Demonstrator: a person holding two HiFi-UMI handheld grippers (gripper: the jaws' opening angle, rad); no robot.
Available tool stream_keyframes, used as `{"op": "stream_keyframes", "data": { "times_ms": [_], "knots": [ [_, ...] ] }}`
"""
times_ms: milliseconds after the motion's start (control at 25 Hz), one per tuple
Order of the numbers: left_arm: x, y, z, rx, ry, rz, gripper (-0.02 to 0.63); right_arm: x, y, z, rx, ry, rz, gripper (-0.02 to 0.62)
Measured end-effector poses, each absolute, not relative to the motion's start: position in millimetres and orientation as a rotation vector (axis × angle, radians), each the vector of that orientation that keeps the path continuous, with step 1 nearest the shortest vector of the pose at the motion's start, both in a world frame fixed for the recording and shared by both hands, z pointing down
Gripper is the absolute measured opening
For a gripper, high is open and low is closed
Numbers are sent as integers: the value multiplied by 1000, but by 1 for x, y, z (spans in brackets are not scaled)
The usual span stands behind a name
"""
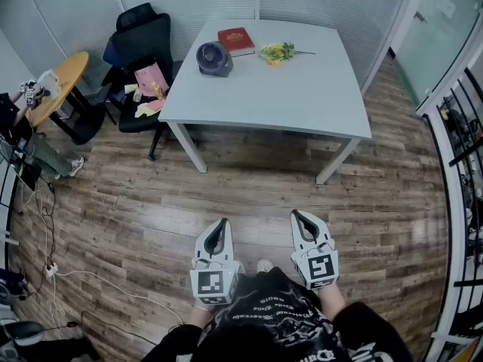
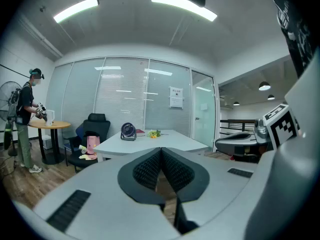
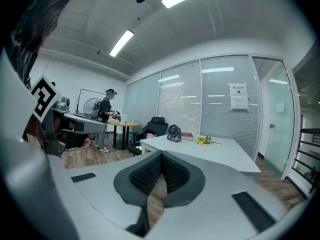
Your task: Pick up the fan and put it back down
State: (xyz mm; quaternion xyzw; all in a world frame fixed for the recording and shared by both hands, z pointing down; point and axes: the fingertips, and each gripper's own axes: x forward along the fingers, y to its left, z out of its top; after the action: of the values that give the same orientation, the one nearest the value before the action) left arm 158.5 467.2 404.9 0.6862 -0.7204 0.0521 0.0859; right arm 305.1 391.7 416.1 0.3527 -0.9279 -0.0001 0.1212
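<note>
A small dark purple fan [image 1: 214, 58] stands upright on the white table [image 1: 302, 96] near its far left corner; it also shows as the fan [image 2: 128, 131] and the fan [image 3: 174, 132] in the two gripper views. My left gripper [image 1: 219, 225] and right gripper [image 1: 299, 216] hang close to my body over the wooden floor, well short of the table. Both are shut with their jaws meeting at the tips and nothing between them. The left gripper [image 2: 161, 149] and right gripper [image 3: 161, 154] point towards the table.
A red book [image 1: 236, 39] and yellow flowers [image 1: 277, 52] lie beside the fan. A black office chair [image 1: 139, 47] with clutter stands left of the table. A person [image 1: 26, 138] stands by a round wooden table [image 1: 56, 81] at far left. Cables [image 1: 68, 277] trail on the floor.
</note>
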Motion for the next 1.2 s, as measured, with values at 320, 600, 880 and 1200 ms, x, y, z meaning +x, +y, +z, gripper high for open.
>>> {"op": "stream_keyframes", "data": {
  "times_ms": [320, 600, 880, 1200],
  "knots": [
    [141, 468, 405, 2027, -2156, 134, 20, 293, 398, 422, 997, -2706, 25, 6],
    [134, 469, 407, 2041, -2124, 138, 20, 286, 394, 429, 1034, -2708, 79, 9],
    [127, 473, 405, 2049, -2129, 127, 20, 272, 403, 431, 972, -2734, 119, 12],
    [120, 480, 408, 2107, -2033, 87, 194, 256, 413, 427, 922, -2763, 113, 195]
  ]
}}
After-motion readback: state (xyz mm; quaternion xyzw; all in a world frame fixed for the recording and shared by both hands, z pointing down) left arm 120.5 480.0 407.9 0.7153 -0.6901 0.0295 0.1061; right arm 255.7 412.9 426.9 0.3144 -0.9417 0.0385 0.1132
